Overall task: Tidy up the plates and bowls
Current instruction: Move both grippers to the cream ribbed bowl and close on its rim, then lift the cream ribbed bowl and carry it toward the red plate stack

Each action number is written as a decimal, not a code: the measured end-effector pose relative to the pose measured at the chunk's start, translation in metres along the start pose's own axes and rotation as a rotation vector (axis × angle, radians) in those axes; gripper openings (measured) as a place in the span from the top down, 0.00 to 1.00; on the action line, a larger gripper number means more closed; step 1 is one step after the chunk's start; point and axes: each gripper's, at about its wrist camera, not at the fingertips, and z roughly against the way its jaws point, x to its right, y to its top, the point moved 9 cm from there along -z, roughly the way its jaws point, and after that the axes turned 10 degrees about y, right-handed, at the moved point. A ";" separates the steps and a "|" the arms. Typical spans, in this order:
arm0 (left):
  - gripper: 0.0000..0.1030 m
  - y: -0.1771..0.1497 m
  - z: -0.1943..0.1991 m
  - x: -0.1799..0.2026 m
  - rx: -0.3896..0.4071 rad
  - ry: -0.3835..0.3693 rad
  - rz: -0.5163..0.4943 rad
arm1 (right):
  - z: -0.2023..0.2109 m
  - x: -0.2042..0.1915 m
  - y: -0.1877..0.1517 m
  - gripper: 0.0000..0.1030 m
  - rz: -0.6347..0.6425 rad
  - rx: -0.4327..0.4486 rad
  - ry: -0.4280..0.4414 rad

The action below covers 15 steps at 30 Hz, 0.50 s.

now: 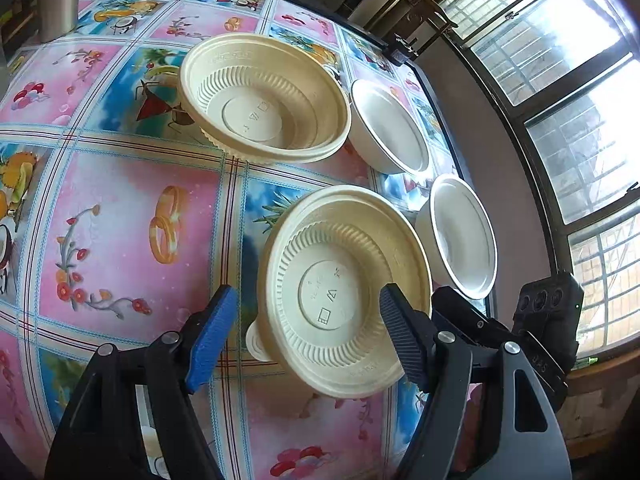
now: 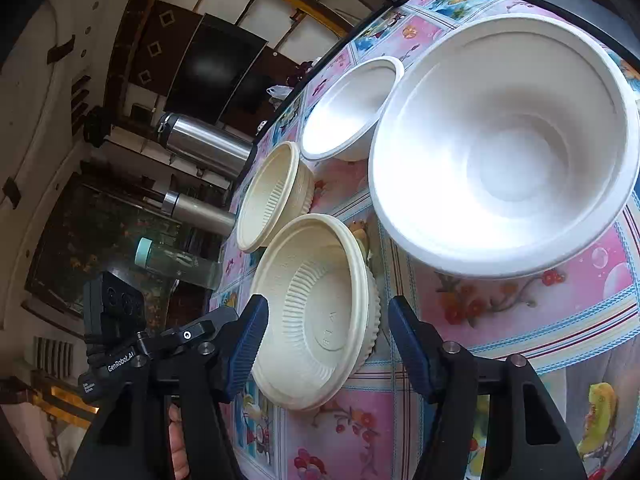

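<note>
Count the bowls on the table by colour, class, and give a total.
Cream ribbed bowls: 2, the near one and the far one.
White smooth bowls: 2, one and another.
Total: 4

Four bowls on the surface (image 1: 120, 240), left wrist view. Near ribbed bowl (image 1: 344, 292) in front; far ribbed bowl (image 1: 264, 96) behind it. Two smooth bowls to their right: one (image 1: 464, 236) beside the near bowl, other (image 1: 390, 126) beside the far bowl.
</note>
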 end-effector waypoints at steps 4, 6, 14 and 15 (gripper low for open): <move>0.29 0.005 0.007 0.000 0.059 0.009 -0.005 | -0.003 0.004 -0.002 0.43 -0.016 -0.006 -0.010; 0.38 0.005 0.008 0.000 0.071 0.014 -0.009 | -0.005 0.005 -0.003 0.43 -0.013 -0.010 -0.016; 0.74 0.003 0.001 -0.003 0.059 0.030 -0.013 | -0.006 0.014 -0.001 0.62 -0.035 -0.002 -0.031; 0.74 0.003 0.001 -0.003 0.061 0.035 -0.015 | -0.006 0.015 -0.001 0.63 -0.036 -0.001 -0.033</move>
